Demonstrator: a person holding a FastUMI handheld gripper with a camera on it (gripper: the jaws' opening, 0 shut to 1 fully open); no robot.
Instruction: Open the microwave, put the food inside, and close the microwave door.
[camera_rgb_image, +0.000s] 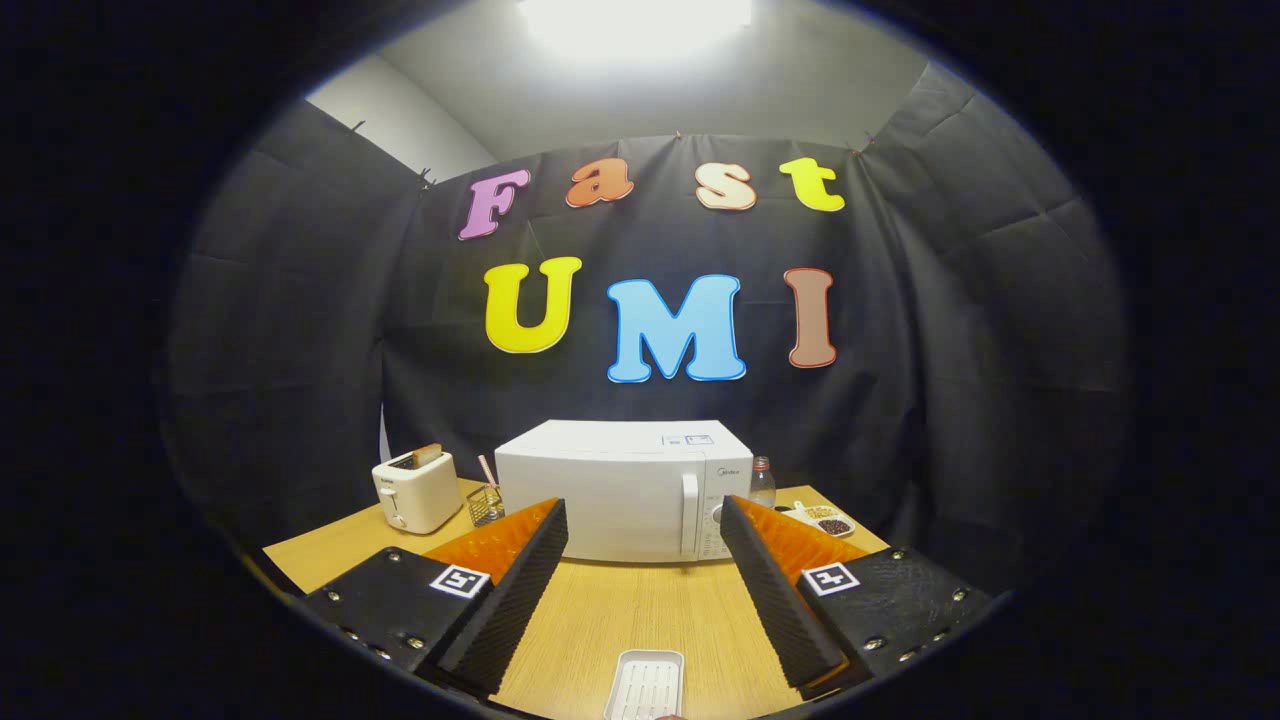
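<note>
1. The microwave (625, 490) stood at the far middle of the wooden table (640, 610), its door shut, with the handle and control panel on its right side.
2. A white ridged tray (646, 684) lay on the near part of the table, between the fingers and well apart from the microwave (whether it held any food could not be told).
3. The gripper (642, 530) hung above the table with its fingers spread wide, holding nothing; the microwave showed beyond the gap between them.
4. Left of the microwave sat a white toaster (417, 490) with a slice of bread (428, 455) poking up from its slot.
5. Between toaster and microwave stood a small wire basket (485, 504) with a pink stick in it.
6. Just right of the microwave stood a clear bottle (762, 482), and nearer than it a small white dish (825, 520) held dark and pale bits (too small to name).
</note>
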